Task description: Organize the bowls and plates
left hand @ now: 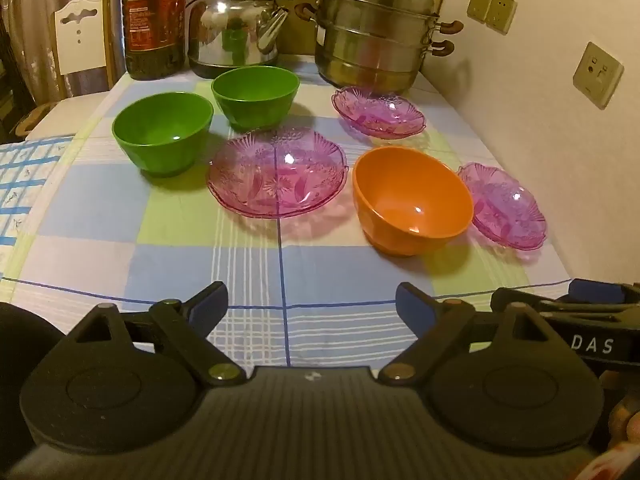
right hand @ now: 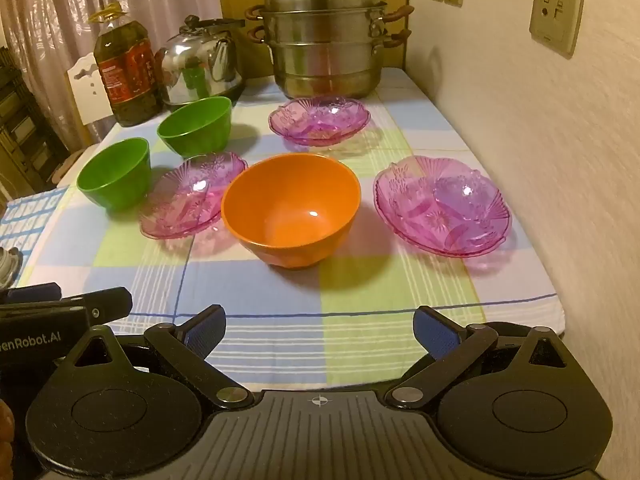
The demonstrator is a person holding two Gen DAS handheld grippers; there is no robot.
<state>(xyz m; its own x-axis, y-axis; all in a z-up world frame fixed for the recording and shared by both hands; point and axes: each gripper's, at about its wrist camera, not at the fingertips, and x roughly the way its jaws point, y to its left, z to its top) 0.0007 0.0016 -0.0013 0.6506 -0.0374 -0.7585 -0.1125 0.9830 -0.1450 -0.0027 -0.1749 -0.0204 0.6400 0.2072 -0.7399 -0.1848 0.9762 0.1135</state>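
An orange bowl (left hand: 412,200) (right hand: 291,208) stands mid-table. Two green bowls (left hand: 162,133) (left hand: 255,94) stand at the left; in the right wrist view they show as the near one (right hand: 115,172) and the far one (right hand: 196,125). Three pink glass plates lie about: a centre one (left hand: 276,172) (right hand: 192,194), a far one (left hand: 378,110) (right hand: 319,120), and a right one (left hand: 502,204) (right hand: 442,205). My left gripper (left hand: 312,304) and right gripper (right hand: 320,330) are both open and empty, held over the table's near edge.
A steel steamer pot (left hand: 376,24) (right hand: 326,36), a kettle (left hand: 238,24) (right hand: 200,66) and an oil bottle (left hand: 154,20) (right hand: 126,68) stand along the back. The wall (right hand: 540,140) runs along the table's right side. A chair (left hand: 82,36) stands at the left.
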